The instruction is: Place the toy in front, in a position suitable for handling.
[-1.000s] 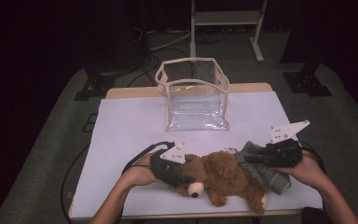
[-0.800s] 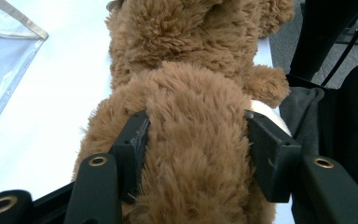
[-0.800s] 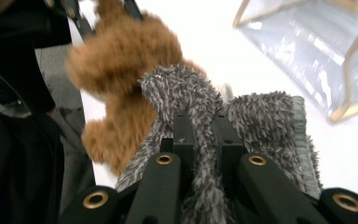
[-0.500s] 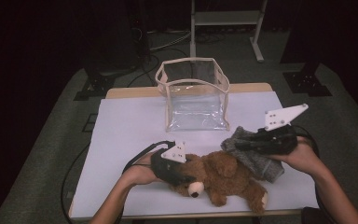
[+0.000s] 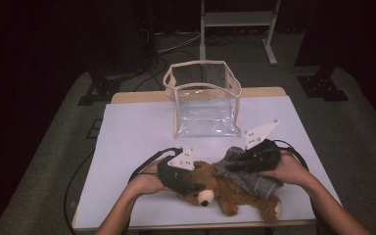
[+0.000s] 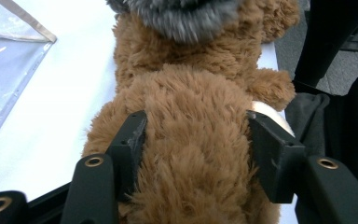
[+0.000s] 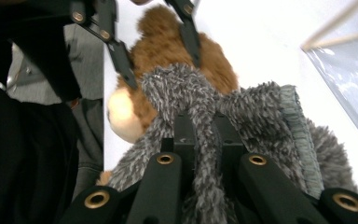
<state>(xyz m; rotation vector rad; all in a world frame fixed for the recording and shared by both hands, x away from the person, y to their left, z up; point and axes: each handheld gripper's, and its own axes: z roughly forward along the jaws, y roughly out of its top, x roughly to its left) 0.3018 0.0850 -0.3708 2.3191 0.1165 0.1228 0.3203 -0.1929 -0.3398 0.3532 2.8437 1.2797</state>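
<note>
From the high view we see the brown teddy bear (image 5: pixel 220 192) lying on its side near the front edge of the white table (image 5: pixel 137 132), with a grey fuzzy cloth (image 5: pixel 247 174) draped over its body. The left gripper (image 5: pixel 178 175) is at the bear's head end and the right gripper (image 5: pixel 254 157) sits on the cloth, but from up there we cannot make out how either pair of jaws stands.

The gripper views settle that. In the left gripper view the two black jaws are spread wide and press into the plush on both sides of the teddy bear (image 6: pixel 196 140), so it is clamped around the bear. In the right gripper view the jaws are closed tight on a pinched fold of the grey fuzzy cloth (image 7: pixel 205 121), with the teddy bear (image 7: pixel 168 51) beyond it and the left gripper (image 7: pixel 151 35) farther off; the fold looks lifted a little (we judge this only from the bunching).

The bear's feet lie close to the table's front edge. Behind the bear there is open white surface up to the clear plastic bag (image 5: pixel 203 100), which stands upright and open-topped toward the far edge, well apart from the bear.

We count one bear, one cloth, one bag, two grippers.
</note>
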